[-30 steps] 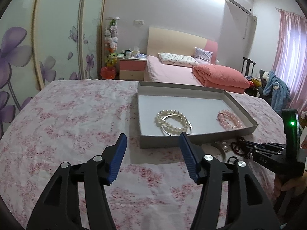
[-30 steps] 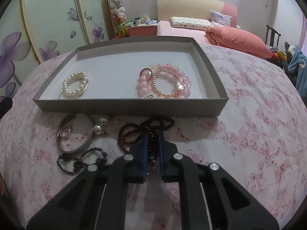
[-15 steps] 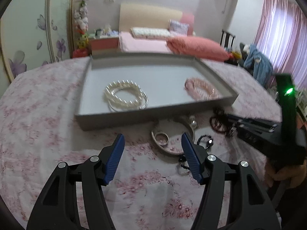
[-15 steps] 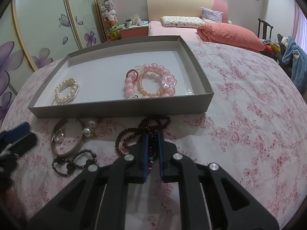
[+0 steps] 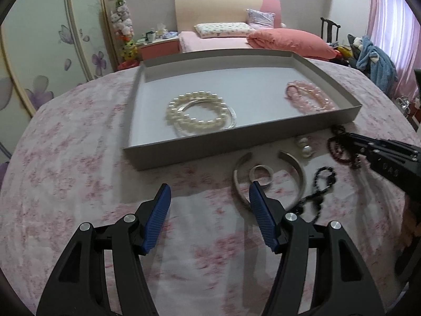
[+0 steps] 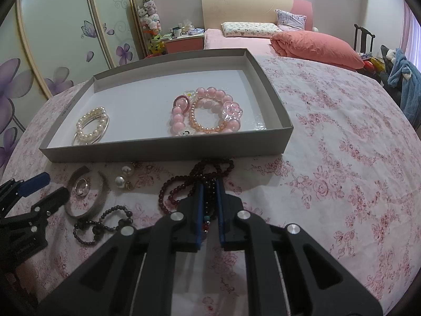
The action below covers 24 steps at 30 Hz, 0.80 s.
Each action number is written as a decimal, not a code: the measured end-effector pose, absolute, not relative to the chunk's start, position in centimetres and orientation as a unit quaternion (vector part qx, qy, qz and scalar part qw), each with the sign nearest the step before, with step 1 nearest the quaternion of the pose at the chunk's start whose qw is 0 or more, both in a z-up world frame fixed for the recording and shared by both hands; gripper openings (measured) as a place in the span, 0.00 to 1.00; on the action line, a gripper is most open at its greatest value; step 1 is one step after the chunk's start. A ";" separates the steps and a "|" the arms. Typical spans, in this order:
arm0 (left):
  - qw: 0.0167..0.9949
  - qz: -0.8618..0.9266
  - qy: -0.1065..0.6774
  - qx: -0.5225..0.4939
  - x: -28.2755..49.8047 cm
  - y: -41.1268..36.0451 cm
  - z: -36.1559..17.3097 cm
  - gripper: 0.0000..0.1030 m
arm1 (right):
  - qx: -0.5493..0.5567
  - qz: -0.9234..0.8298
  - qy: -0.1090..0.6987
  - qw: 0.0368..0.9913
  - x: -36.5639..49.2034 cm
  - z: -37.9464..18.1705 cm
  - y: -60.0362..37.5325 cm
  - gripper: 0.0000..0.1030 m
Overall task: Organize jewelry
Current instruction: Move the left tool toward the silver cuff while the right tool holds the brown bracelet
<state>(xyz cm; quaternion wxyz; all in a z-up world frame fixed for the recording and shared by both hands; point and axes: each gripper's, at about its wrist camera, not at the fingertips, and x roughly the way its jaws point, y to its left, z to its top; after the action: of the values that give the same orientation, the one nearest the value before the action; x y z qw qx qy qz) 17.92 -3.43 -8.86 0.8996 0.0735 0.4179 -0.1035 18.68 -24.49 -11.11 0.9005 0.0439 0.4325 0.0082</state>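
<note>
Gripping the dark red bead strand point(image 6: 184, 184) on the table point(image 6: 342, 158), at six o'clock of the tray point(image 6: 168, 151), the right tongs point(image 6: 209, 184) should lift clear over its wall, while the left tongs point(image 5: 209, 197) hang open beside the silver bangle point(image 5: 297, 168).

A soft printed cloth point(image 6: 342, 131) with pink flowers covers the table. The tray point(image 6: 163, 152) looks like matt grey card. Glossy pearl beads point(image 5: 196, 114) and smooth pink beads point(image 6: 210, 110) lie in it; at six o'clock of it, a brushed metal bangle point(image 5: 296, 166). Gripper pads point(image 5: 158, 218) are ribbed blue rubber.
</note>
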 end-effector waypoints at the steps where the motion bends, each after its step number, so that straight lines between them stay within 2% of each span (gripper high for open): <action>1: 0.900 -0.099 0.418 0.075 17.8 -3.0 -8.8 0.61 | 0.044 0.008 0.432 0.901 18.7 -11.1 -24.5 0.10; 8: 0.904 -0.080 0.415 0.066 17.2 0.0 -8.4 0.61 | 0.045 0.009 0.433 0.900 18.7 -11.0 -24.3 0.10; 10: 0.907 -0.108 0.406 0.027 16.8 0.7 -7.8 0.70 | 0.046 0.009 0.433 0.900 18.7 -11.0 -24.3 0.10; 13: 0.911 -0.139 0.388 0.015 16.4 0.1 -7.2 0.79 | 0.046 0.009 0.433 0.900 18.8 -11.0 -24.1 0.10; 24: 0.883 -0.171 0.430 0.082 17.2 -4.0 -9.2 0.83 | 0.049 0.011 0.433 0.900 18.8 -11.0 -24.0 0.10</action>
<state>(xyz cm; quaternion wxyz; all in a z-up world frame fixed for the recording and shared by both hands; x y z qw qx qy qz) 17.23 -3.99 -9.25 0.8827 0.0824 0.4300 -0.1708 18.77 -24.03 -11.02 0.9002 0.0485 0.4327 0.0109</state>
